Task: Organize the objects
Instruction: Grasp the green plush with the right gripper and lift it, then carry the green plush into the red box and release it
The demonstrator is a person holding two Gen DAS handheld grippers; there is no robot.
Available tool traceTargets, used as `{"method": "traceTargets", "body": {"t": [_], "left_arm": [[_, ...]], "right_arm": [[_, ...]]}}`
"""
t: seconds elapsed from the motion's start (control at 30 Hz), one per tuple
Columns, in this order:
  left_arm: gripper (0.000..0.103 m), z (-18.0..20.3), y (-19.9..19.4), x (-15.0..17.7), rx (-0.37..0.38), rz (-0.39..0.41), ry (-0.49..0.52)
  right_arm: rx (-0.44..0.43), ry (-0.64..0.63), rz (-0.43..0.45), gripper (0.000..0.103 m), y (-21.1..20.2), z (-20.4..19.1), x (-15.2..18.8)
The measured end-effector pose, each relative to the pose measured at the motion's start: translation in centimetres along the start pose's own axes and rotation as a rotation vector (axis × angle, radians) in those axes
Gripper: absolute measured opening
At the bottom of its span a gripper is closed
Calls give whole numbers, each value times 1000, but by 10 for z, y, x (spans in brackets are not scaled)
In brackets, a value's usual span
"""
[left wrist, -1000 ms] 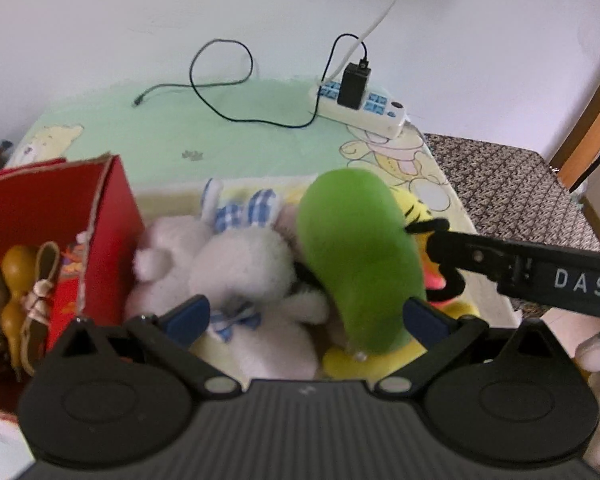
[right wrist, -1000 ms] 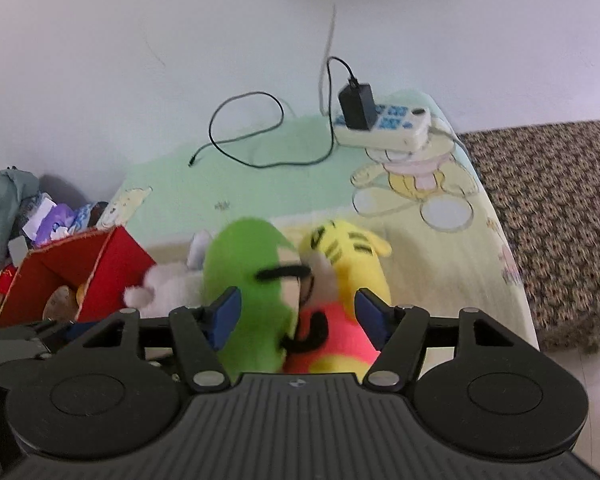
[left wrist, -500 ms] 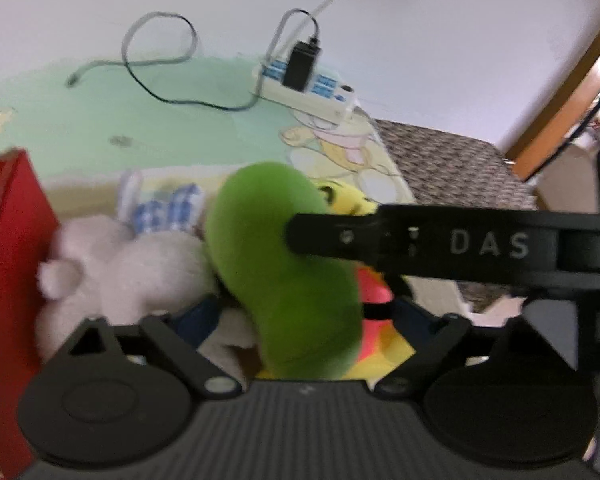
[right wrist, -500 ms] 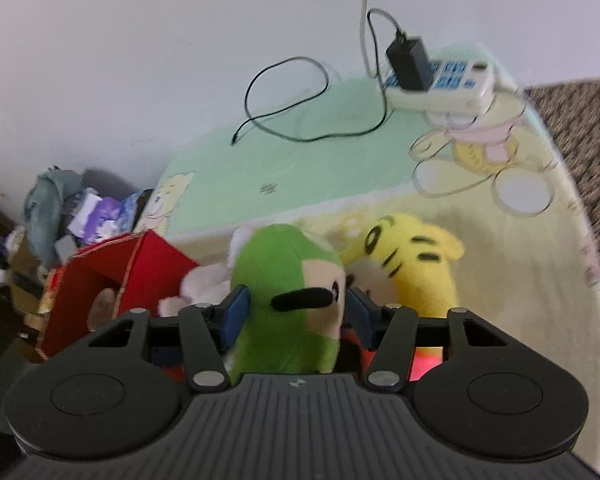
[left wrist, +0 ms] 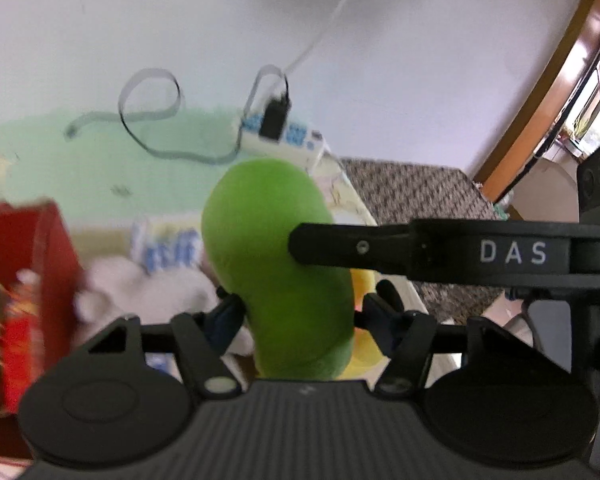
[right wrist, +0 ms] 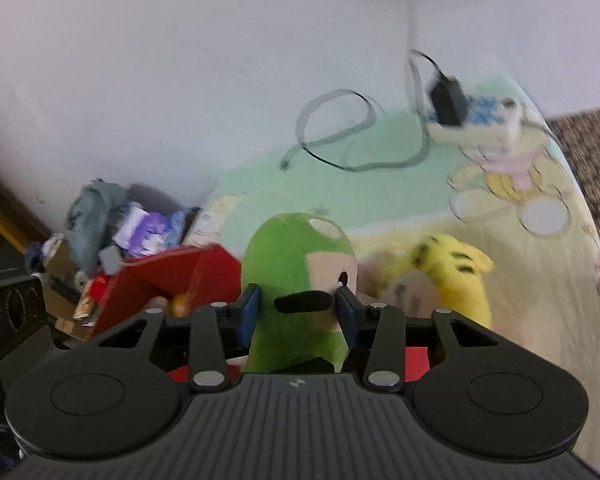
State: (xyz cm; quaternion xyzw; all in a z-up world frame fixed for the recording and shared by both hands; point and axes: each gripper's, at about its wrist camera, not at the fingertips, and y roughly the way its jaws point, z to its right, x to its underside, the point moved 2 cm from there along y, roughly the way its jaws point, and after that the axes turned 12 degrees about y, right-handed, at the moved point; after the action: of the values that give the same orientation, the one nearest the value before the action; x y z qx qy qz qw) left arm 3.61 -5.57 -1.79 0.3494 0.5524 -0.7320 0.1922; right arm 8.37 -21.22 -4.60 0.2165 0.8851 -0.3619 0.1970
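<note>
Left wrist view: the left gripper [left wrist: 300, 316] has its jaws drawn in and clamped on the lower body of the green plush toy [left wrist: 276, 256], which stands upright between the blue pads. The right gripper's finger [left wrist: 352, 246] crosses from the right and presses the toy's side. To the left stands the red box [left wrist: 56, 248], holding small reddish and tan items too blurred to name. A white plush toy [left wrist: 140, 284] lies between box and green toy.

Right wrist view: the right gripper [right wrist: 298, 310], whose jaws have just been closing, has its pads against both sides of the green plush toy [right wrist: 296, 264]. The red box [right wrist: 172, 276] sits left; a yellow tiger plush [right wrist: 456, 272] lies right on the bed sheet [right wrist: 380, 196].
</note>
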Motion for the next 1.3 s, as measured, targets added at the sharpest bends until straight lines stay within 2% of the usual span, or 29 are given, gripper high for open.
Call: {"method": "traceTargets", "body": {"t": [0.17, 0.4, 0.67, 0.87, 0.93, 0.97, 1.03, 1.17, 1.3], "left_arm": [[65, -24, -43, 2, -80, 46, 36], [65, -104, -103, 27, -217, 57, 19], [65, -197, -131, 69, -308, -22, -48], [65, -251, -137, 95, -345, -93, -49], [65, -265, -137, 99, -359, -104, -40], [65, -271, -138, 101, -356, -108, -37], [66, -279, -137, 107, -353, -130, -32], [65, -291, -131, 115, -381, -161, -22], [66, -298, -134, 122, -357, -151, -21]], "right_arm": [[-71, -41, 39, 45, 9, -43, 3], [-198, -53, -35, 45, 70, -111, 21], [-194, -66, -156, 44, 162, -182, 61], [-189, -25, -221, 44, 209, -205, 85], [-164, -16, -241, 44, 226, -210, 94], [-155, -14, -251, 41, 231, -213, 98], [-165, 16, -271, 30, 242, -214, 103], [-166, 72, -281, 30, 251, -214, 106], [-151, 70, -281, 31, 250, -216, 112]]}}
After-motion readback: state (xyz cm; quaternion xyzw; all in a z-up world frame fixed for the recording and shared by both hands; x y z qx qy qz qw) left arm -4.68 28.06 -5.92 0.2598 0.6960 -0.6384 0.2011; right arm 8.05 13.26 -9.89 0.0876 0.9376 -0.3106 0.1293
